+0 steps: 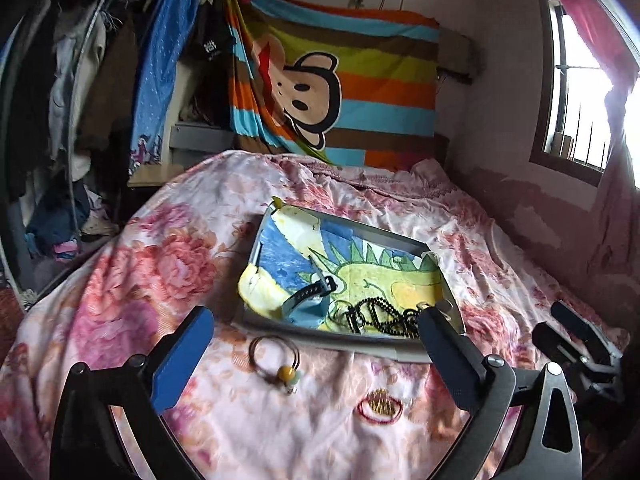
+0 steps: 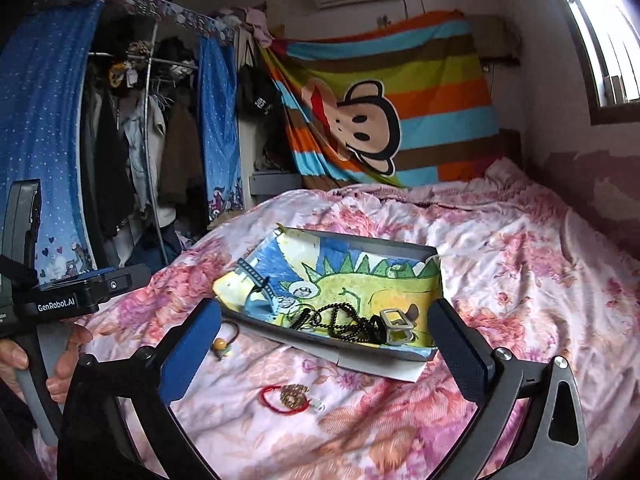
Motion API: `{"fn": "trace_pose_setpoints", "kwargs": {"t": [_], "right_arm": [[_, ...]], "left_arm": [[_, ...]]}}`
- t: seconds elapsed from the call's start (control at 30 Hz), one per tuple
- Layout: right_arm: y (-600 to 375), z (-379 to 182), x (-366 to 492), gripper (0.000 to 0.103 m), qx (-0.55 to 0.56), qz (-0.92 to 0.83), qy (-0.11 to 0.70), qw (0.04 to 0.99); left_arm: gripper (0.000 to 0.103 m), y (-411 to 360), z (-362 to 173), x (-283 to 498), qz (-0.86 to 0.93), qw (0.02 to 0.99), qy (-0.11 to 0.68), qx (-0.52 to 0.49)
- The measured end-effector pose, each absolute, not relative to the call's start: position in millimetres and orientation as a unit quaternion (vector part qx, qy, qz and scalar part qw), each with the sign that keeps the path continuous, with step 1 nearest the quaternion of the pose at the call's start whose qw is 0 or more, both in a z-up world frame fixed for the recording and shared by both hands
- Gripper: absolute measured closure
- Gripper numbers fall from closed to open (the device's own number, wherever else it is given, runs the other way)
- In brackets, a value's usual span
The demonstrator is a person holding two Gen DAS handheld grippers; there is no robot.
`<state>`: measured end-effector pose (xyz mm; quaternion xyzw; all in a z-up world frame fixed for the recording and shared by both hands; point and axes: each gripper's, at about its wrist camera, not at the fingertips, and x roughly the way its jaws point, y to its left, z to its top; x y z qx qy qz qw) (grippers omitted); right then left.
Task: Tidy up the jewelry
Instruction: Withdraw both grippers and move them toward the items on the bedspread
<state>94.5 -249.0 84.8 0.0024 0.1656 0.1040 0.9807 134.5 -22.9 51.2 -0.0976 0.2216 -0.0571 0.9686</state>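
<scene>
Readable text, right wrist view: one label only. "GenRobot.AI" in white letters on the black body of my left gripper [image 2: 60, 300], at the near left edge of the scene. Below it, at the very edge, a second white line is cut off; cannot read it.

A black cap [image 2: 260, 96] hanging far left of the striped monkey cloth [image 2: 400, 120] carries a white mark; too small and blurred to read in either view.

Left wrist view: no legible text. The embroidered oval patch [image 1: 380, 407] on the near part of the floral bedspread [image 1: 160, 260] holds gold shapes that could be characters; I cannot make them out.
</scene>
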Motion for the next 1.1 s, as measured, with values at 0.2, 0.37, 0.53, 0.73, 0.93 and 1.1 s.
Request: {"fn": "trace_pose_setpoints", "kwargs": {"t": [0.2, 0.37, 0.53, 0.73, 0.93, 1.1], "right_arm": [[-245, 86, 57, 0.002, 0.008, 0.109, 0.159, 0.981], [-242, 79, 36, 0.002, 0.001, 0.108, 0.162, 0.981], [-241, 69, 18, 0.002, 0.001, 0.109, 0.177, 0.978], [-244, 59, 7, 0.002, 0.005, 0.105, 0.197, 0.975], [-248, 48, 7, 0.002, 0.007, 0.094, 0.224, 0.97], [-246, 39, 15, 0.002, 0.001, 0.092, 0.248, 0.964]], "left_arm": [[0.0, -16, 54, 91, -0.048, 0.974, 0.2, -0.091], [0.0, -11, 50, 61, -0.045, 0.977, 0.19, -0.079], [0.0, -13, 43, 40, -0.045, 0.978, 0.194, -0.058], [0.0, -15, 34, 20, -0.039, 0.975, 0.214, -0.036], [0.0, -16, 26, 16, -0.037, 0.971, 0.235, -0.026], [0.0, -17, 19, 19, -0.034, 0.965, 0.26, -0.018]]}}
